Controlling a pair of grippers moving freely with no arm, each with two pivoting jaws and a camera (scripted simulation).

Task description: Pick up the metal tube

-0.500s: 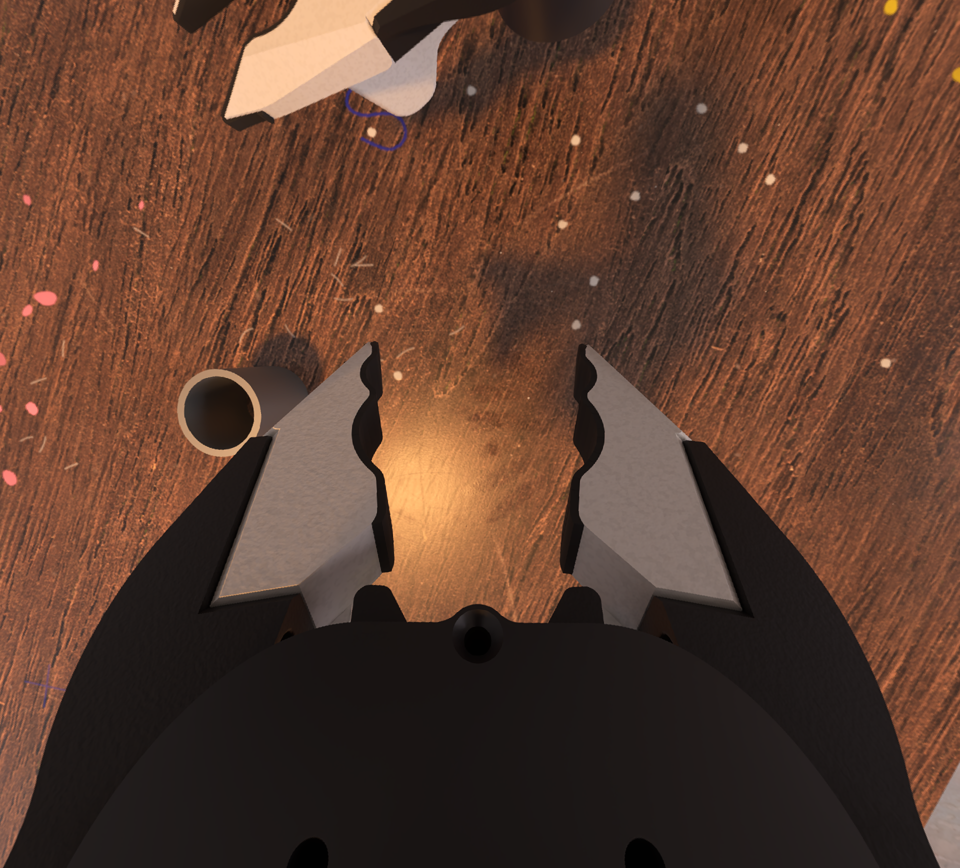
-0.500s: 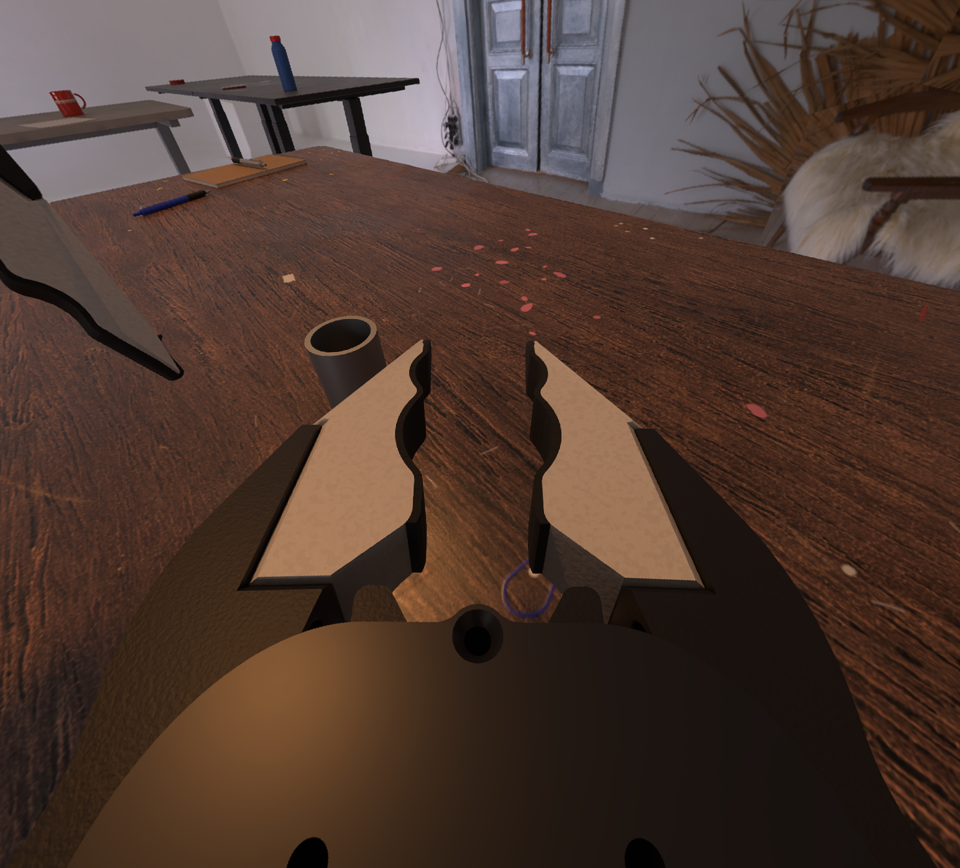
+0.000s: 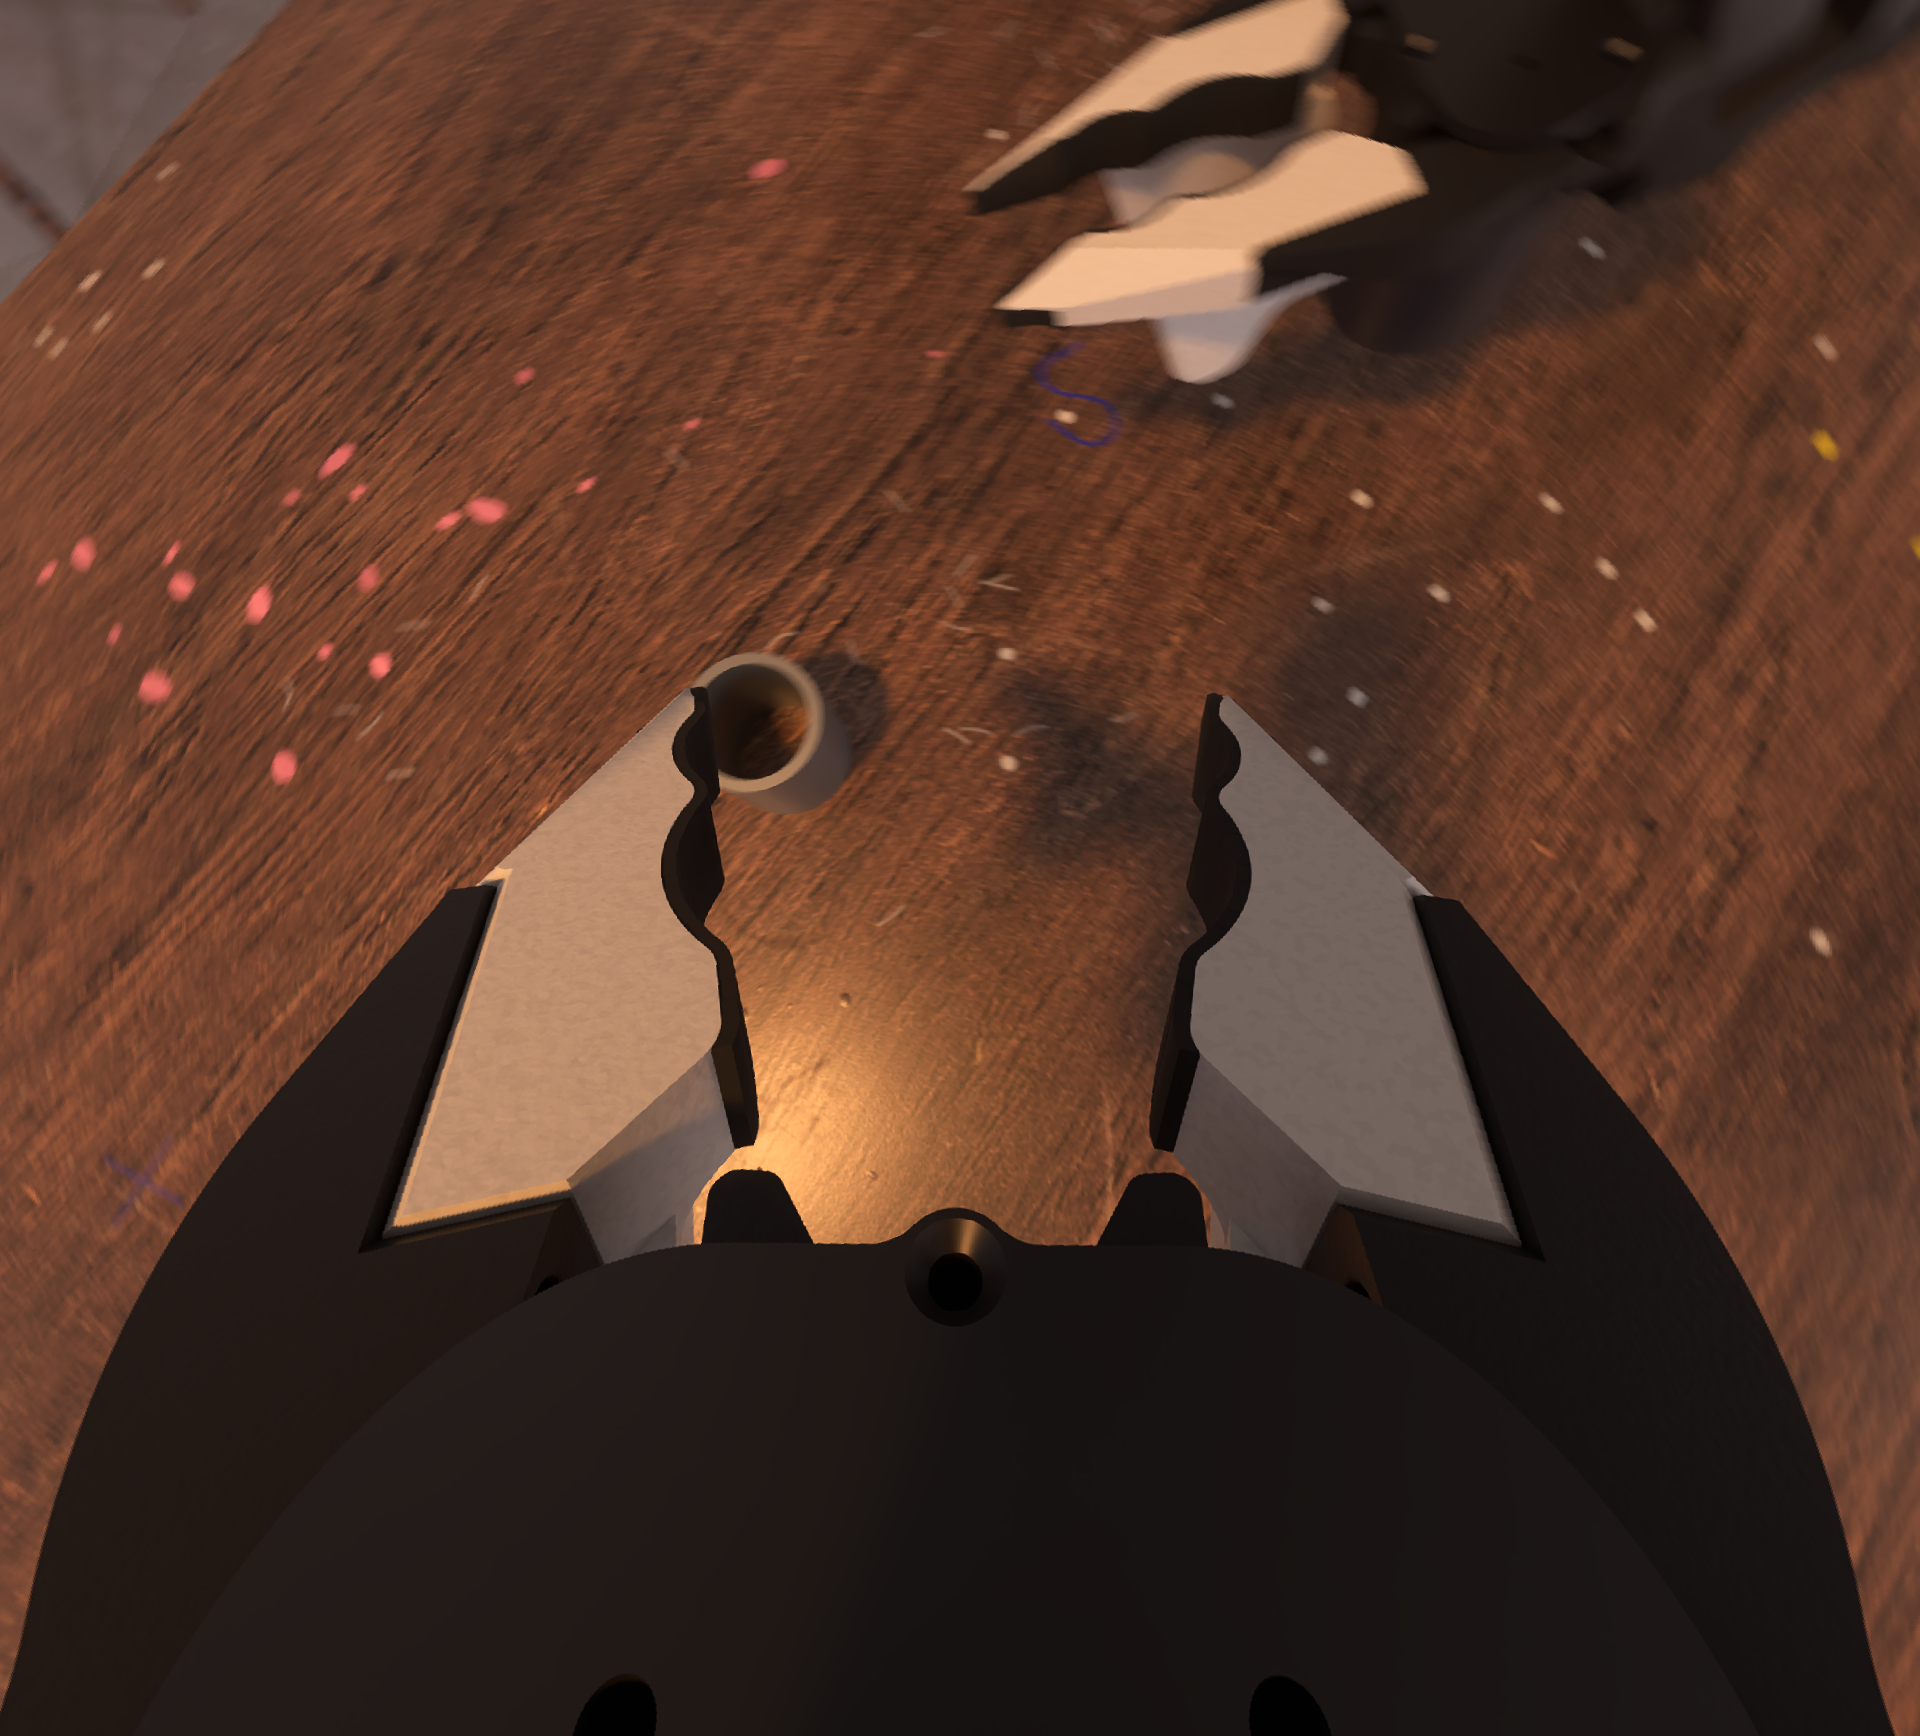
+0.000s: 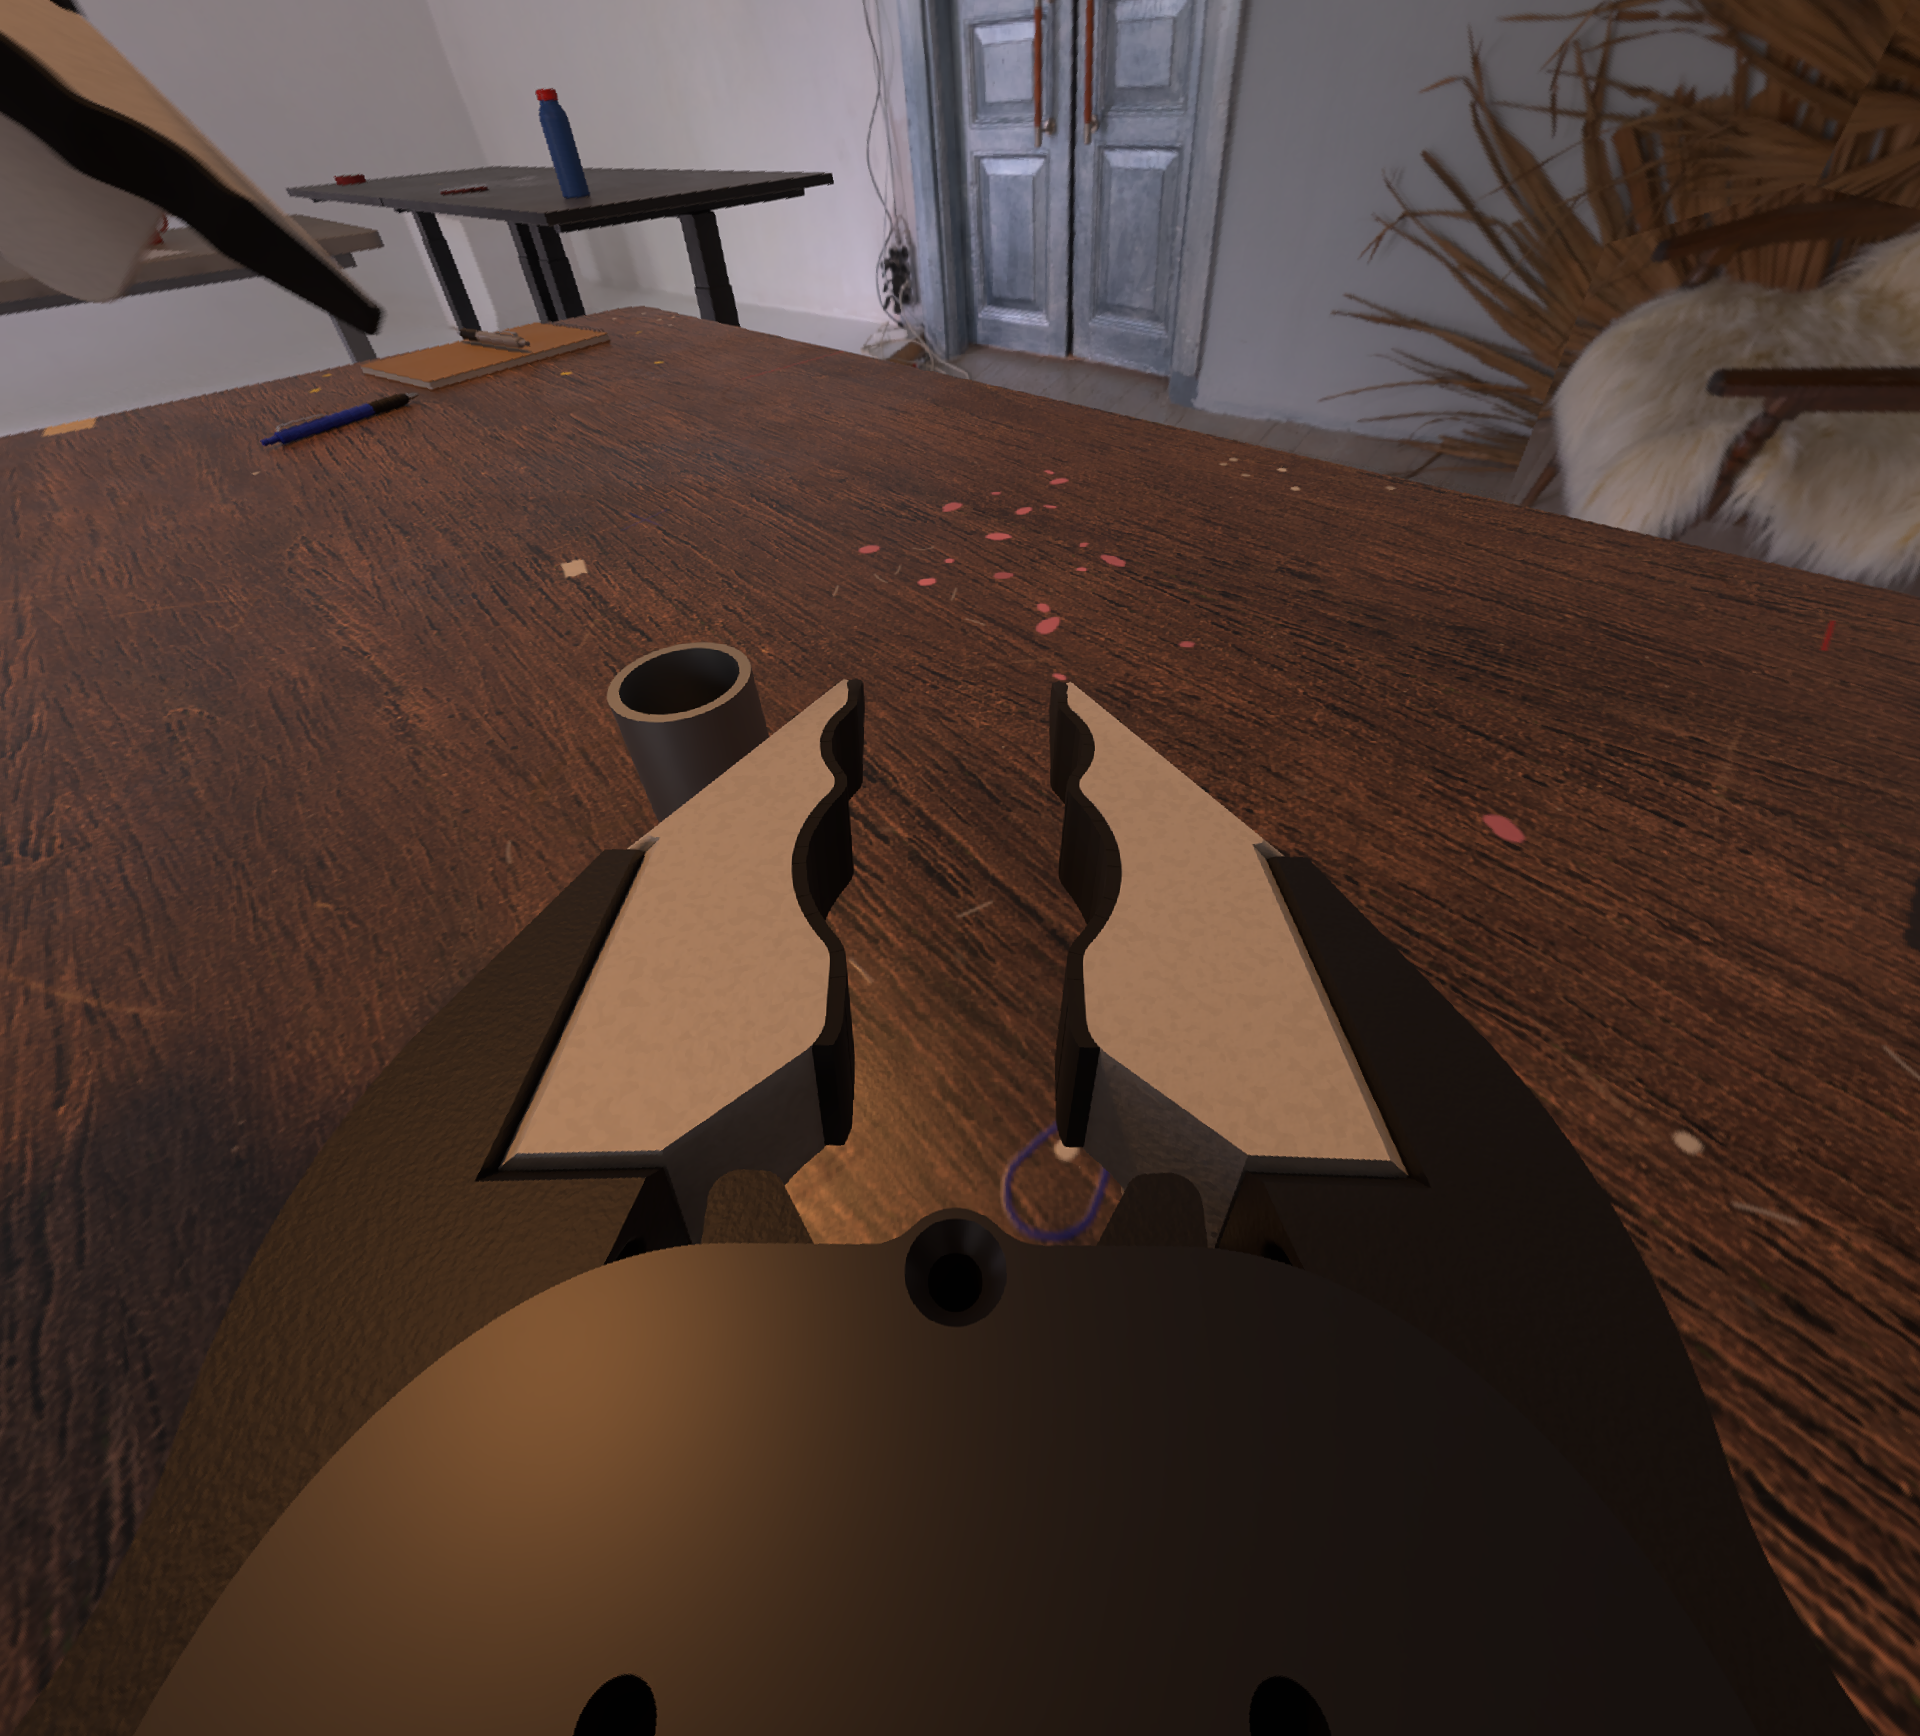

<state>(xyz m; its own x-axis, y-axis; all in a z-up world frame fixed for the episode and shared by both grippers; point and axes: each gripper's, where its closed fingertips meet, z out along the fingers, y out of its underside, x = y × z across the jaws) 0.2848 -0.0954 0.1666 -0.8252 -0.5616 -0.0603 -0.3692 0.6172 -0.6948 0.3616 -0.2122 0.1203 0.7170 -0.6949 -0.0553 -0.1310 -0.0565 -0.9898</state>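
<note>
The metal tube (image 3: 790, 751) is a short grey cylinder standing upright on the wooden table (image 3: 520, 232), its open end up. In the left wrist view it sits just inside my left finger's tip, partly covered by it. My left gripper (image 3: 956, 710) is open and empty, above the table. My right gripper (image 4: 956, 699) is open and empty, low over the table. In the right wrist view the tube (image 4: 691, 730) stands just left of and beyond the left finger. The right gripper also shows far right in the left wrist view (image 3: 997, 258).
Red paint flecks (image 4: 997, 543) and a blue scribble (image 3: 1081, 408) mark the table. A blue pen (image 4: 332, 421) and a brown notebook (image 4: 483, 356) lie at the far left edge. The left gripper's finger (image 4: 156, 159) hangs at upper left. A fur-covered chair (image 4: 1745, 429) stands beyond the right edge.
My left gripper has tilted and shifted, so the tube now lies by its left fingertip rather than outside it, and its jaws have opened wider. The right gripper has barely moved.
</note>
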